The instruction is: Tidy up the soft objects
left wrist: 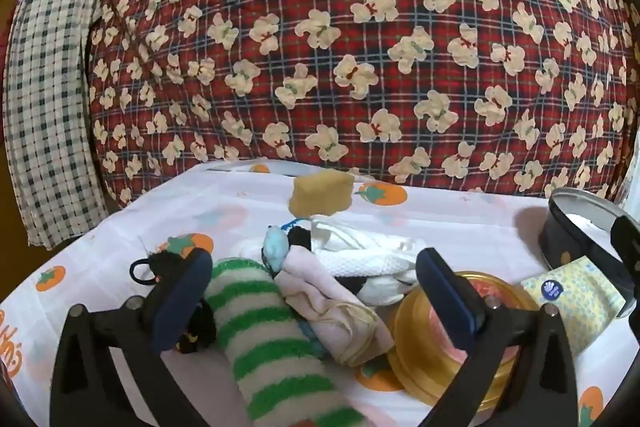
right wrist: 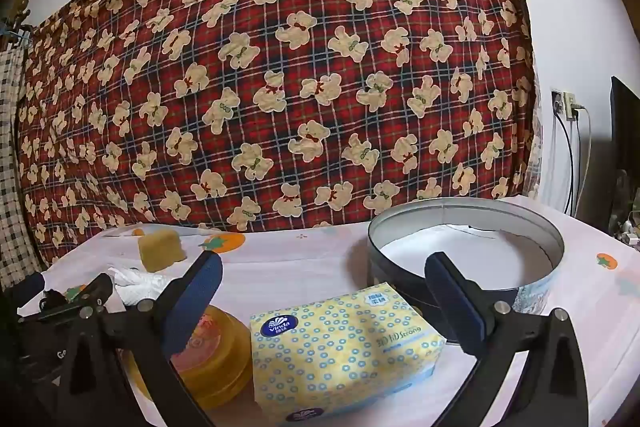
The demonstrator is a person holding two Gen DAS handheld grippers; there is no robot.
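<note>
Between the tissue pack (right wrist: 340, 343) and tin (right wrist: 466, 223), bare cloth.

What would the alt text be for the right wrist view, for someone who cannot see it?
The open right gripper hovers over a yellow tissue pack on a white cloth-covered table, holding nothing. Behind the pack stands an empty round tin, to its left a yellow lid, with a red bear-print blanket hanging beyond.

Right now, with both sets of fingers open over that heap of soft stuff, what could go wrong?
The striped sock lies against the pink cloth and white cloth, so a grab may drag several along. The gold lid sits close and could get knocked. The tissue pack may squash if squeezed hard.
</note>
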